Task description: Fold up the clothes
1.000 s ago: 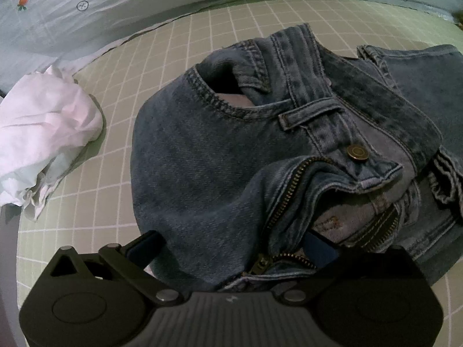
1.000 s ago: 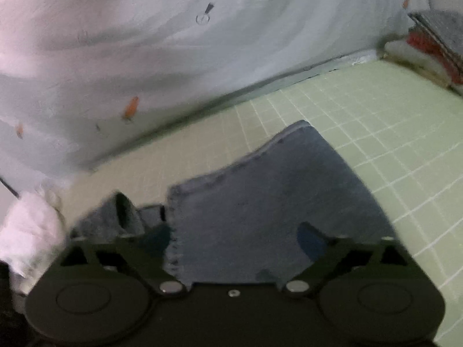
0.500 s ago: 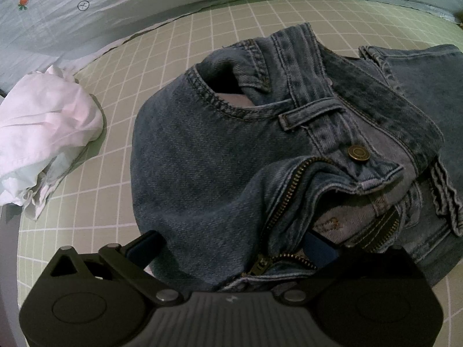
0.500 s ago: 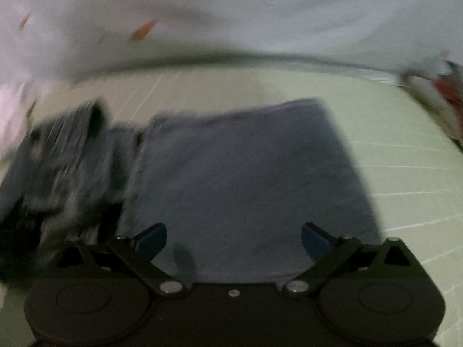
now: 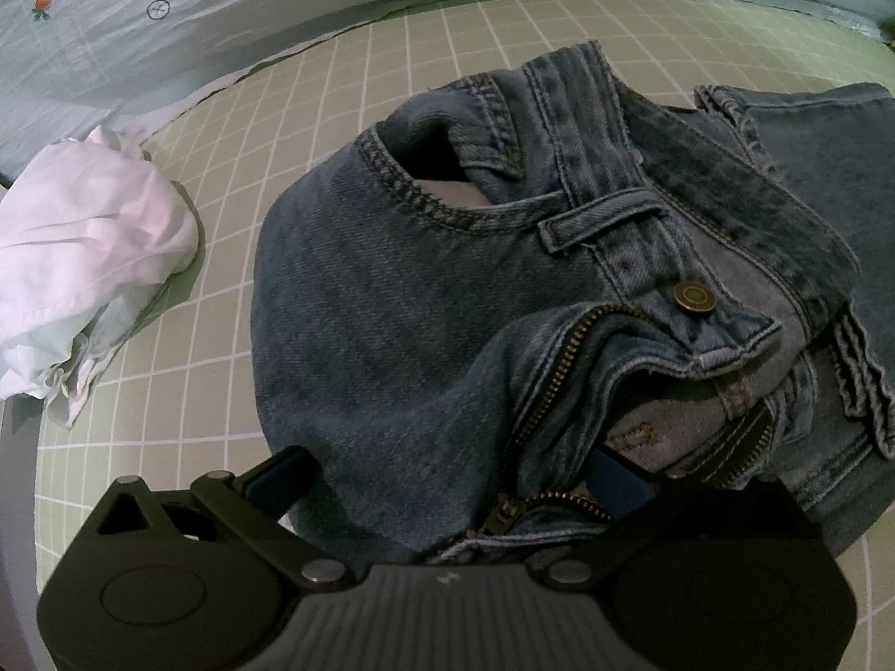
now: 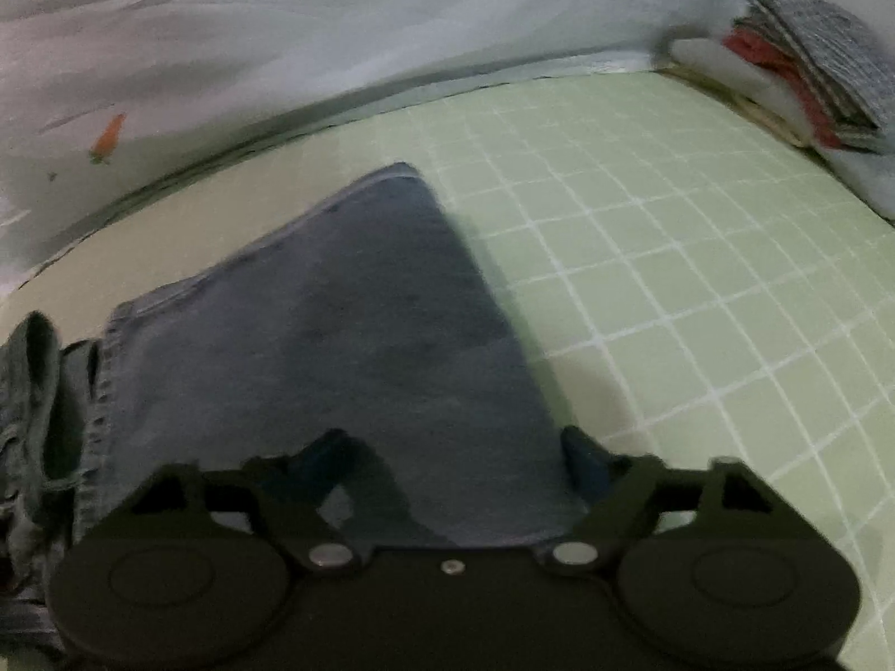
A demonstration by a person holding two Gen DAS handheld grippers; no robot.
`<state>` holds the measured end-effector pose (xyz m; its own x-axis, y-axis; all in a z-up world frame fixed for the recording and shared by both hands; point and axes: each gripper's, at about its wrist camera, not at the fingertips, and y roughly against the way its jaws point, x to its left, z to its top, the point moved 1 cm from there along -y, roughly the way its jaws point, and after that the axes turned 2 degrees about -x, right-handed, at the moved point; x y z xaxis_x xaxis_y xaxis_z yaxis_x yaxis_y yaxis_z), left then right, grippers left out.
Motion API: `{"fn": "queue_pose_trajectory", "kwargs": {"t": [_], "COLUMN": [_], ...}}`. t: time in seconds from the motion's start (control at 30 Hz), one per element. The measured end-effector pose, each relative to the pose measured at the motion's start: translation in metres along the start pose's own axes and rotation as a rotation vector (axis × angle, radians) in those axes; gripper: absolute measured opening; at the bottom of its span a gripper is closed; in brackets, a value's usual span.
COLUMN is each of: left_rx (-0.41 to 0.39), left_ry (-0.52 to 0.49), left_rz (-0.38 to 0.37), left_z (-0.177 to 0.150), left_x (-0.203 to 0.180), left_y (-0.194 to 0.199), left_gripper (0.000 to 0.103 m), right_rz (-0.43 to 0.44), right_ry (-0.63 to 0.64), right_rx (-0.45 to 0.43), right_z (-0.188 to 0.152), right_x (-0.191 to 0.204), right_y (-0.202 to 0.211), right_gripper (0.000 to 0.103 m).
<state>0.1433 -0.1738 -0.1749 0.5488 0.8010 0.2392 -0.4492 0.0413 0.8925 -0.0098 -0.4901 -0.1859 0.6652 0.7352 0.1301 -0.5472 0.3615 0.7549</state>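
Jeans (image 5: 425,302) lay bunched on the green grid mat (image 5: 358,89), waistband end up close to the left gripper (image 5: 447,475), fly unzipped, brass button (image 5: 693,297) at 2 o'clock from it. Left tongs stood wide apart, straddling the fly fabric, not clamped. In the right wrist view the leg (image 6: 335,335) ran long-axis from 6 toward 12 o'clock, hem at the far end. Right gripper (image 6: 453,464) tongs were apart over the leg, blurred. White crumpled garment (image 5: 84,257) sat at 9 o'clock, just beside the jeans. Folded stack (image 6: 805,67) at 2 o'clock, well apart. Bare mat open from 1 to 4 o'clock.
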Motion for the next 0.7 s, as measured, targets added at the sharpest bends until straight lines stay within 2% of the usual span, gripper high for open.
{"fn": "queue_pose_trajectory", "kwargs": {"t": [0.03,0.07,0.1,0.13,0.2,0.27,0.37,0.5,0.57,0.63,0.7], "left_rx": [0.0,0.0,-0.001,-0.001,-0.001,-0.004,-0.008,-0.012,-0.013,-0.014,-0.014], "left_ry": [0.0,0.001,0.001,-0.003,-0.003,-0.001,0.002,0.005,0.008,0.01,0.012], "left_rz": [0.0,-0.001,-0.001,-0.002,-0.001,-0.004,-0.007,-0.009,-0.012,-0.016,-0.021], "left_z": [0.0,0.0,0.0,-0.001,-0.001,-0.001,-0.001,-0.002,-0.002,-0.003,-0.003], "left_x": [0.0,0.0,0.0,0.0,0.0,0.0,0.001,0.002,0.003,0.004,0.005], "left_y": [0.0,0.0,-0.001,-0.001,-0.001,-0.001,-0.002,-0.002,-0.002,-0.001,0.0], "left_gripper": [0.103,0.103,0.103,0.103,0.103,0.103,0.103,0.103,0.103,0.103,0.103], "right_rz": [0.006,0.012,0.018,0.037,0.096,0.148,0.264,0.485,0.595,0.679,0.716], "right_ry": [-0.004,-0.009,-0.013,-0.045,-0.131,-0.155,-0.107,-0.002,0.054,0.103,0.121], "right_rx": [-0.001,-0.002,-0.003,-0.007,-0.029,-0.074,-0.143,-0.2,-0.177,-0.114,0.028], "right_z": [0.001,0.001,0.002,0.004,0.012,0.02,0.035,0.046,0.04,0.028,0.01], "right_x": [0.001,0.001,0.002,0.0,-0.005,0.002,0.033,0.097,0.13,0.163,0.187], "right_y": [0.0,0.001,0.001,0.004,0.012,0.025,0.05,0.076,0.077,0.067,0.041], "right_gripper": [0.062,0.054,0.03,0.023,0.018,0.017,0.016,0.016,0.016,0.017,0.02]}}
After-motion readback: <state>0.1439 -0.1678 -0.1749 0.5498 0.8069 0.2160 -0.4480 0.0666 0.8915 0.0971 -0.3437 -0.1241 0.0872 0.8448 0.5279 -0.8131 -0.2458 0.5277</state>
